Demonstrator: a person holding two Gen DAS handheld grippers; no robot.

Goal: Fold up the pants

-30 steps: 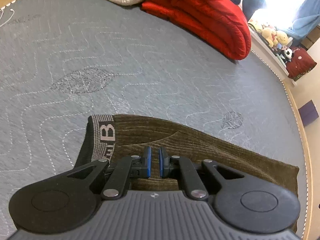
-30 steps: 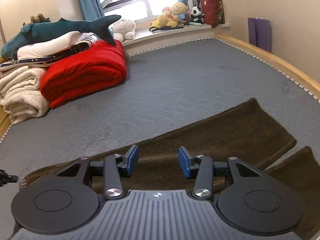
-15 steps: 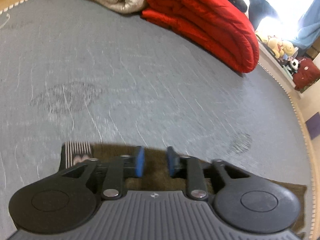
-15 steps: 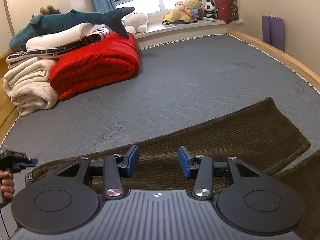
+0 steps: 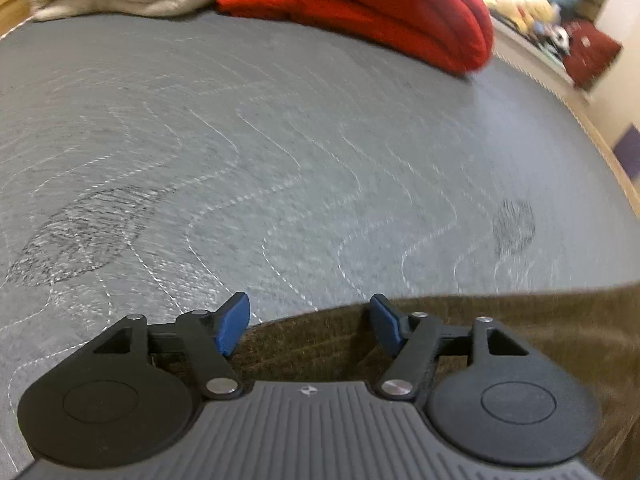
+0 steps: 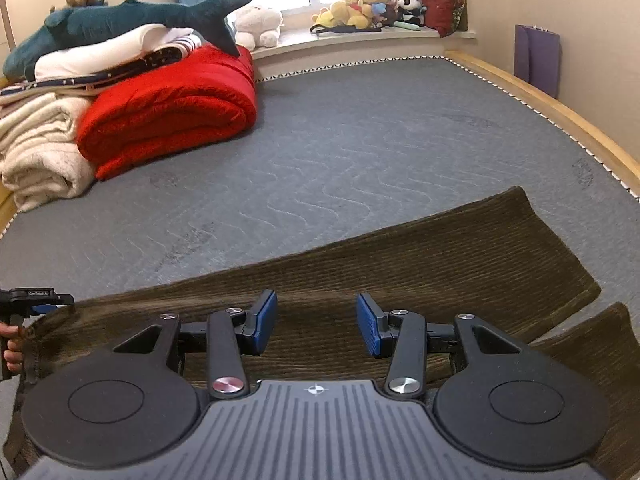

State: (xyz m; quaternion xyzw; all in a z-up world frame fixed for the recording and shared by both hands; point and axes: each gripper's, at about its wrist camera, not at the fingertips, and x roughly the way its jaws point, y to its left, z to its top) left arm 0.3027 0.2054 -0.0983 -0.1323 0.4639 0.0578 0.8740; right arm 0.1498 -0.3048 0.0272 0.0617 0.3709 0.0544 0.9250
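Pants: dark brown corduroy pants (image 6: 420, 264) lie flat on the grey quilted bed (image 6: 360, 152), stretched across its near side; one leg runs out toward the right edge, and a second leg end shows at the far right just beside it.

Left gripper: the left gripper (image 5: 310, 322) hangs low over the upper edge of the pants, tilted down at the bed. Its blue fingers (image 5: 232, 322) are spreading apart right now. The cloth edge lies below the gap, and neither pad presses on it.

Right gripper: the right gripper (image 6: 316, 324) hovers over the middle of the pants. Its fingers (image 6: 264, 318) stand moderately apart, with only flat fabric beneath and nothing pinched.

Hand: in the right wrist view a person's hand (image 6: 12, 344) grips the handle of the other tool at the far left edge, by the end of the pants.

Back of the bed: a folded red blanket (image 6: 172, 112) sits beside a cream blanket (image 6: 40, 152), with a plush shark (image 6: 120, 20) on top of the pile.

Window sill: stuffed toys (image 6: 360, 4) are lined up there.

Picture quality: the left wrist view is smeared.
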